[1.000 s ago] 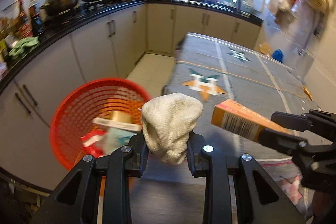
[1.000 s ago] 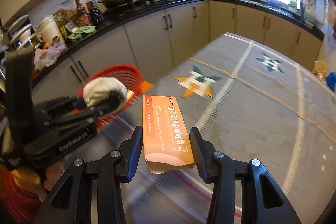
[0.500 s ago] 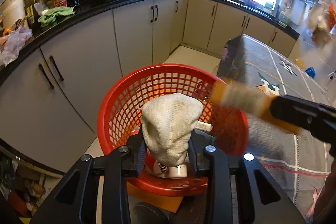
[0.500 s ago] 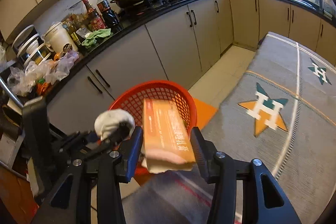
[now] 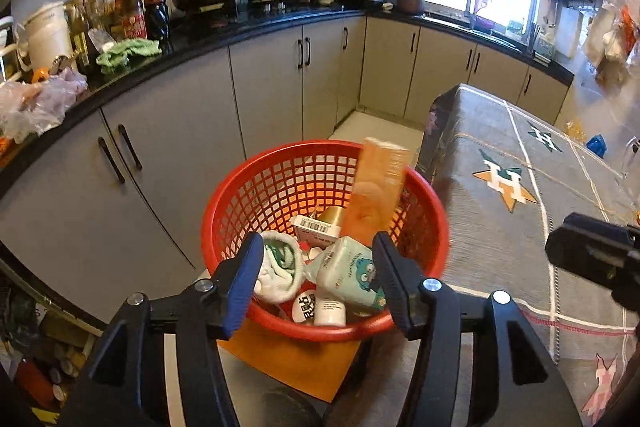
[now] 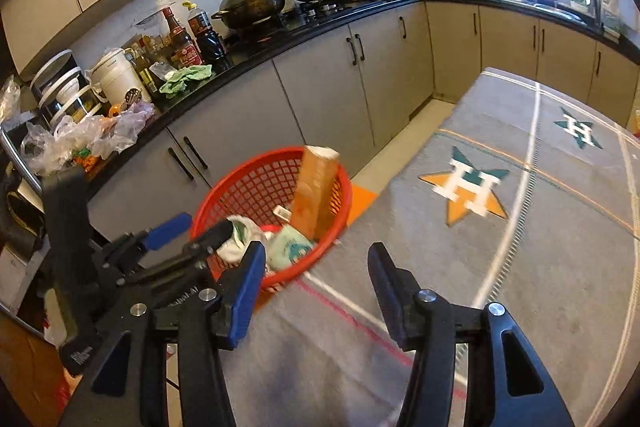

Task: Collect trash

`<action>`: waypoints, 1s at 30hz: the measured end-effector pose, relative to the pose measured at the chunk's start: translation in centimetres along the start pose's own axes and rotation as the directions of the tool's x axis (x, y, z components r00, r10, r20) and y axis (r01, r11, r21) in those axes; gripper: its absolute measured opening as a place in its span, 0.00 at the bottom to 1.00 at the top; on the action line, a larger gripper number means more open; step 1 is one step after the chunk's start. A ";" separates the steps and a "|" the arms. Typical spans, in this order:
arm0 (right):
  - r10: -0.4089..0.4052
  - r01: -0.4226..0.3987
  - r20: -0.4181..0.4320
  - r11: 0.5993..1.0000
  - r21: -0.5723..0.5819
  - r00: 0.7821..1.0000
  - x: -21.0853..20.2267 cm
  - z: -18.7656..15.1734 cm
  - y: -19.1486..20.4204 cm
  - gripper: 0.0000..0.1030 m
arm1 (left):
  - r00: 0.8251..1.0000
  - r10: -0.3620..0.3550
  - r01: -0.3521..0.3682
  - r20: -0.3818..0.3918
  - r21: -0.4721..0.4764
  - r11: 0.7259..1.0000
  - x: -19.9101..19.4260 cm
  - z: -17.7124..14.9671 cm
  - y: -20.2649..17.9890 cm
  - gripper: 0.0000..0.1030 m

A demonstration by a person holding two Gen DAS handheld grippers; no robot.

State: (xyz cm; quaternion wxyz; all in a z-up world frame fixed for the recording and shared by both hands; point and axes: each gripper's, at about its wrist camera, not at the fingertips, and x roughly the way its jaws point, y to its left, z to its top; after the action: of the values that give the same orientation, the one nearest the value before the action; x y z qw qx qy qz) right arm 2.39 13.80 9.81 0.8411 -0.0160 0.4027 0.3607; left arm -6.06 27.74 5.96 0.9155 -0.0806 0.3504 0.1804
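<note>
The drop-off step of the collecting is in hand: both pieces of trash are seen inside the red basket (image 5: pixel 240 199), which stands on the floor beside the cloth-covered table (image 5: pixel 520 227). The left gripper (image 5: pixel 318 259) is held above the near rim of the basket, its jaws are opening, and nothing is pressed between them; the white knitted cloth (image 5: pixel 280 267) is seen just beyond the left pad, lying among the other rubbish, and no grip on it is shown. The right gripper (image 6: pixel 316 267) is held over the table edge just beside the basket, its jaws likewise opening, with nothing between them. The orange carton (image 6: pixel 314 191) is blurred and stands nearly upright against the far right wall of the basket, its top above the rim, so it is judged to be just released and possibly not yet settled. A pale green packet (image 5: pixel 348 271), a small barcoded box (image 5: pixel 320 227) and other bits are also seen in the basket. This pair of items is therefore judged to be delivered. For the next move, both grippers would have to be drawn clear of the basket without the rim being caught, the jaws kept apart, and the table searched for further trash; none is visible on the part of the cloth that is shown, so whether more remains cannot be told.
</note>
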 end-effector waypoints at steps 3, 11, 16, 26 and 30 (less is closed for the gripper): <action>-0.040 0.040 0.017 0.999 -0.010 0.999 -1.2 -1.1 -0.3 0.58 | 1.000 0.006 -0.006 0.019 -0.002 1.000 -1.1 -0.5 -0.6 0.57; -0.112 0.113 0.083 0.994 -0.006 0.990 -5.4 -4.6 -1.3 0.71 | 0.994 0.056 -0.061 0.098 0.045 0.997 -5.2 -2.9 -2.6 0.83; -0.164 0.167 0.146 0.986 -0.011 0.976 -8.5 -7.3 -0.6 0.81 | 0.987 0.088 -0.100 0.138 0.079 0.992 -7.5 -4.7 -4.1 0.91; -0.280 0.282 0.193 0.959 0.013 0.941 -11.1 -11.2 -0.6 0.85 | 0.982 0.096 -0.112 0.161 0.093 0.989 -9.4 -7.5 -4.8 0.91; -0.284 0.284 0.184 0.959 0.027 0.941 -11.3 -11.6 -0.8 0.85 | 0.983 0.090 -0.107 0.161 0.097 0.990 -9.5 -7.8 -4.8 0.91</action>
State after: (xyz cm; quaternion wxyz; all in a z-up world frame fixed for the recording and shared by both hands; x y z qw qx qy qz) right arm -9.50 2.83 9.55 0.9182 -0.0400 0.3159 0.2358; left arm -15.51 18.59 6.64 0.9330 -0.0006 0.2903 0.2127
